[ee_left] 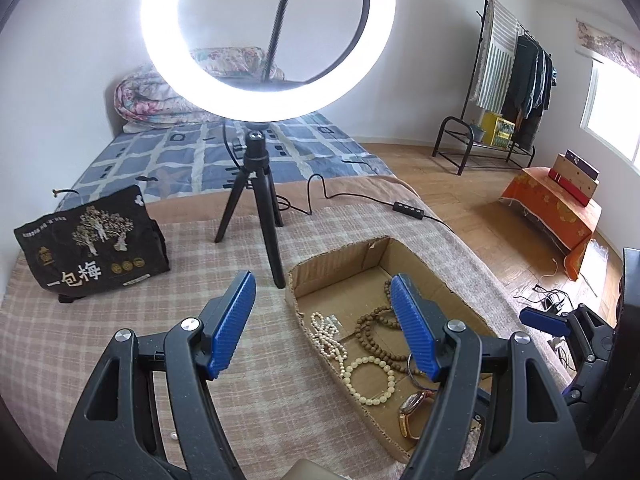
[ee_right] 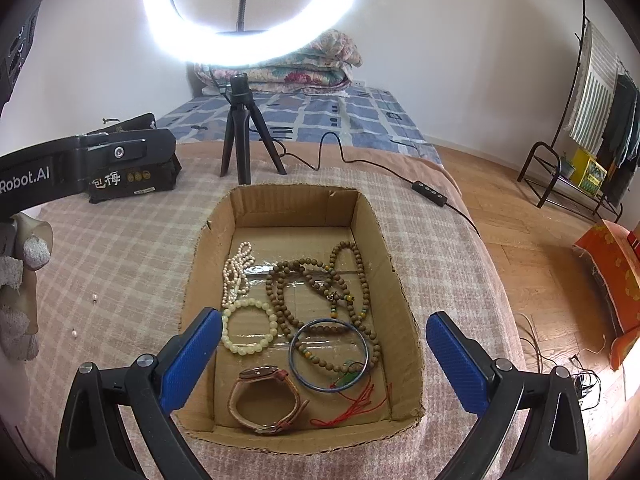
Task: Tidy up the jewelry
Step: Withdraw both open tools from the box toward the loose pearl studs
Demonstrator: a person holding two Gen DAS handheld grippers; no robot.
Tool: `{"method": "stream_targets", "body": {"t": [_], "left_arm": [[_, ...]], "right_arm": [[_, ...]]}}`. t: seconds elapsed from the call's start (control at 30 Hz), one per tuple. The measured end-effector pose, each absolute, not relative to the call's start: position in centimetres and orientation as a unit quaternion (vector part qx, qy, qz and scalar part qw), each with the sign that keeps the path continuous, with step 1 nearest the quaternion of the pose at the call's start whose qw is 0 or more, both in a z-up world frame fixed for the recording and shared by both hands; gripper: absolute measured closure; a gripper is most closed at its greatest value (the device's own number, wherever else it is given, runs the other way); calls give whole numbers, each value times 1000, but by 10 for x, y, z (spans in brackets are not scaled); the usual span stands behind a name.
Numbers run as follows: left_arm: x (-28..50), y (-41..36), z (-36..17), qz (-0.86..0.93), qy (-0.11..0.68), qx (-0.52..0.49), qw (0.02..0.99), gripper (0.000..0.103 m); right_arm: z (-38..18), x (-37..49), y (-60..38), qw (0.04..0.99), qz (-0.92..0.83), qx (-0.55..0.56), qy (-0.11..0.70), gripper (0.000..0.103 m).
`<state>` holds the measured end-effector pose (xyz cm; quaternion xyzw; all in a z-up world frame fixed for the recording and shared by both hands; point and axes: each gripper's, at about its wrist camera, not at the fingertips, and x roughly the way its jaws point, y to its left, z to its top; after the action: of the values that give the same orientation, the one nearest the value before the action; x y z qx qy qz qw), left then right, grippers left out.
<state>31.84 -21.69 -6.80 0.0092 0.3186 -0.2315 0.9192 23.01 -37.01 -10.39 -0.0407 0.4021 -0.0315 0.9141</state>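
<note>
An open cardboard box (ee_right: 404, 320) lies on the checked blanket. Inside it are a white pearl necklace (ee_right: 236, 272), a cream bead bracelet (ee_right: 248, 330), long brown wooden bead strings (ee_right: 316, 292), a blue bangle (ee_right: 296, 336), a brown-strapped watch (ee_right: 264, 398) and a red cord with a green pendant (ee_right: 346, 380). My right gripper (ee_right: 326, 364) hangs wide open above the box's near end, holding nothing. My left gripper (ee_left: 324, 324) is open and empty over the box's left wall (ee_left: 296, 300). One blue finger (ee_left: 544, 319) of the right gripper shows at the far right.
A ring light on a black tripod (ee_right: 240, 140) stands just behind the box, its cable and switch (ee_right: 430, 194) trailing right. A black snack bag (ee_left: 92, 240) sits at the left. Two loose pearls (ee_right: 95, 298) lie on the blanket. The bed edge drops to wooden floor (ee_right: 520, 220) on the right.
</note>
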Motion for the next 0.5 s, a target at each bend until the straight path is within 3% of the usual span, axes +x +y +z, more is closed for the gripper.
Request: {"method": "stream_targets", "body": {"t": [0.5], "left_arm": [[291,-121,-37,-202,292,1,935,31]], "right_arm": [[-76,221,-346,922,2,-11,387,0]]}}
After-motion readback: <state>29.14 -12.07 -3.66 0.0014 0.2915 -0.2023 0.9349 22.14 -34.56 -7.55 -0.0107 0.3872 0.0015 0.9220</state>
